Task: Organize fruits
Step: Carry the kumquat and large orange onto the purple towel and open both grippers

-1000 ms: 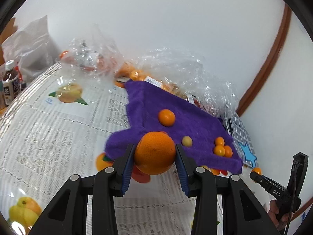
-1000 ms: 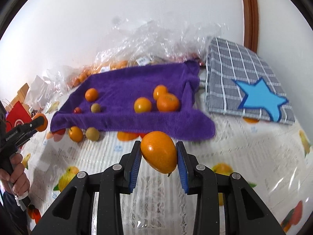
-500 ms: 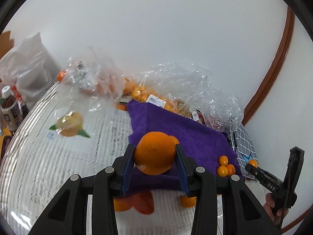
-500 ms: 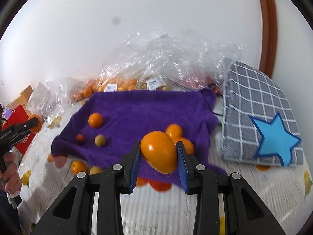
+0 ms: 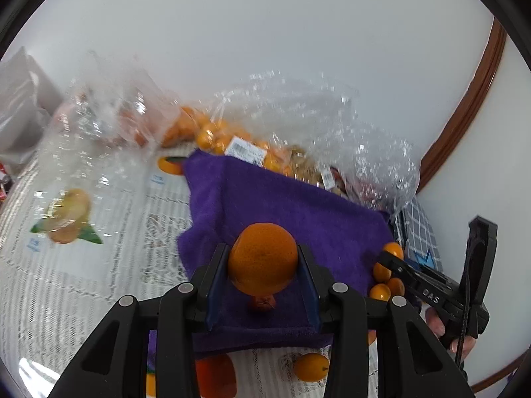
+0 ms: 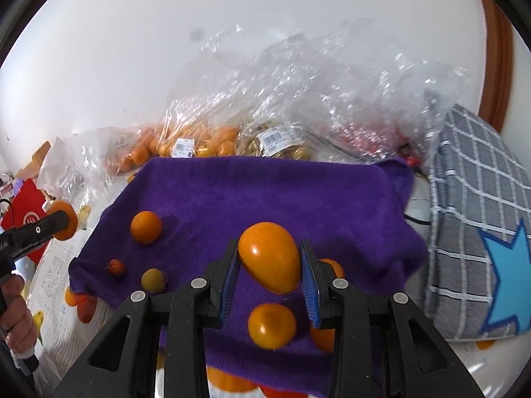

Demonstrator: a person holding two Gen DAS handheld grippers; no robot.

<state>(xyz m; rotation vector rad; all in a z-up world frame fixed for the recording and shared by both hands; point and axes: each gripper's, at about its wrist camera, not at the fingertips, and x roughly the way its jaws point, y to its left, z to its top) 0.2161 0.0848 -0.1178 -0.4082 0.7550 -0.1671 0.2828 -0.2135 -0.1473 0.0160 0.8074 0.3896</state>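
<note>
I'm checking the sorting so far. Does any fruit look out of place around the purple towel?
Yes. One small orange fruit lies off the purple towel, on the printed tablecloth by its near edge. Both grippers hold fruit: left gripper an orange, right gripper an oval fruit.

A grey checked cloth (image 6: 474, 199) with a blue star (image 6: 507, 285) lies just beside the towel's right edge, against a white wall (image 6: 166, 33) with brown wooden trim (image 6: 496, 43). The surface (image 5: 83, 265) wears a lacy white covering printed with fruit pictures. A red box (image 6: 25, 212) sits at the far left.
</note>
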